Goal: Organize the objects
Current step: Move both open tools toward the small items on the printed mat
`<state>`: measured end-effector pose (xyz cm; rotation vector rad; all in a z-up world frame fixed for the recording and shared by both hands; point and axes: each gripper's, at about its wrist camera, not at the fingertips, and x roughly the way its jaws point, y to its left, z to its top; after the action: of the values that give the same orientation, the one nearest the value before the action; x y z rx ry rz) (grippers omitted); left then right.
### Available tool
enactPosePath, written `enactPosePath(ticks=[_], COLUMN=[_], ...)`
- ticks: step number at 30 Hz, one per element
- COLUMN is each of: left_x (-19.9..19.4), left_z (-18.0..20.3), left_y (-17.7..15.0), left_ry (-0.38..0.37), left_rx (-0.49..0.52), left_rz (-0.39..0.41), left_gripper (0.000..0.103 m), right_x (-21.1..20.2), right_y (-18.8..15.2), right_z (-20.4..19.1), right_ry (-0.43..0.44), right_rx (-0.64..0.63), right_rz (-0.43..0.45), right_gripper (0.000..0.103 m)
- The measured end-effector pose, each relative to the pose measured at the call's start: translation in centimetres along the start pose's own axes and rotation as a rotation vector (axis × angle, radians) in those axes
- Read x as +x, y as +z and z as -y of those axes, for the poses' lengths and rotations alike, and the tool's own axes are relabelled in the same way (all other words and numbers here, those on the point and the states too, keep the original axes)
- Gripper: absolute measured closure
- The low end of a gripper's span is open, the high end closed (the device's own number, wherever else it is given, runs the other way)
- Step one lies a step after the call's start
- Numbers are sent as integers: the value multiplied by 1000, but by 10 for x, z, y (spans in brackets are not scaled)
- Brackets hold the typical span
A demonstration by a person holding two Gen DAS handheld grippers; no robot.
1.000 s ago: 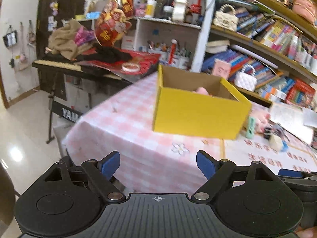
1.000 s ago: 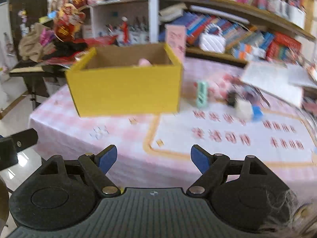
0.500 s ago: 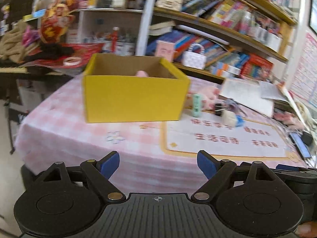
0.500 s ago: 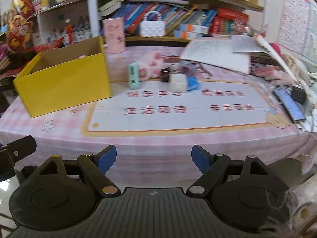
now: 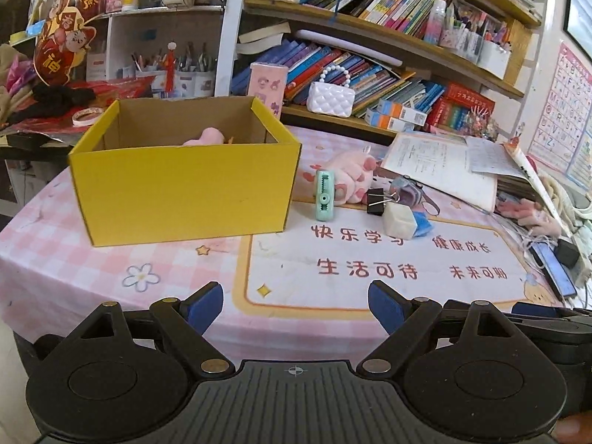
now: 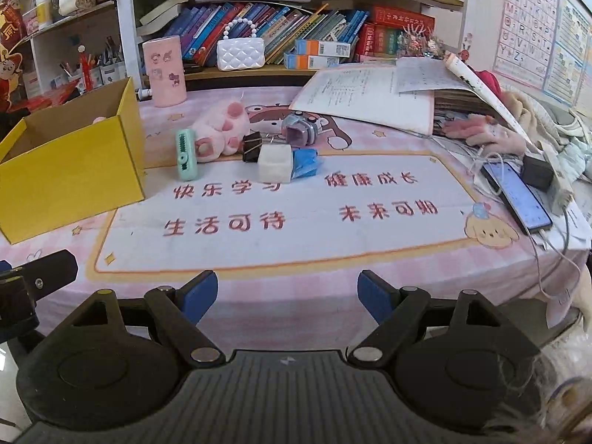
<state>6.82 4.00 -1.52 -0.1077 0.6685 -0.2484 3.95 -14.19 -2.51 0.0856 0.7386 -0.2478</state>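
Observation:
A yellow cardboard box (image 5: 185, 188) stands open on the pink table, with a pink soft item (image 5: 205, 137) inside; it also shows in the right wrist view (image 6: 70, 170). Right of it lie a mint green clip (image 5: 324, 195), a pink plush paw (image 5: 351, 177), a black binder clip (image 5: 377, 199), a white cube (image 5: 397, 221), a blue scrap (image 5: 421, 224) and a small grey toy (image 6: 299, 131). My left gripper (image 5: 296, 305) is open and empty over the table's near edge. My right gripper (image 6: 286, 296) is open and empty, also at the near edge.
Papers and a book (image 6: 373, 92) lie at the back right. A phone (image 6: 518, 194) with cables and a black charger (image 6: 536, 172) sits at the right edge. A pink cup (image 6: 164, 70) and a white bag (image 6: 240, 51) stand by the bookshelves behind.
Both views have swung right, from the box's left side toward the table's middle. The loose items right of the box are now nearer and centred. Both grippers stay open.

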Motion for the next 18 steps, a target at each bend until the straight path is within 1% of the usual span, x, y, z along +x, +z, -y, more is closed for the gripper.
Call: enactPosePath(ticks=[8,10,11,15,17,18], left_x=[33,41,45,66,77,83], left_z=[28,35,39,56,65,69], left_y=[17,22,24,33,36,38], left_ry=[40,53,59,77,91,96], left_rx=[-3,0,3,14,29,34], left_rz=[-5,-3,-5,-10,-12,-12], left_gripper=[16,17,17,23,29,36], right_x=[36,47,52,74,85,89], right_y=[31,38,41,55,62,65], right_z=[20,26,29,43,48,50], right_ry=[55,66,72,109,126,133], right_rx=[-40,-43,-42,-34,-45,-52], right_rz=[-17,-29,-33,-40,-37,-35], right_gripper=[23,25,29,40,42,43])
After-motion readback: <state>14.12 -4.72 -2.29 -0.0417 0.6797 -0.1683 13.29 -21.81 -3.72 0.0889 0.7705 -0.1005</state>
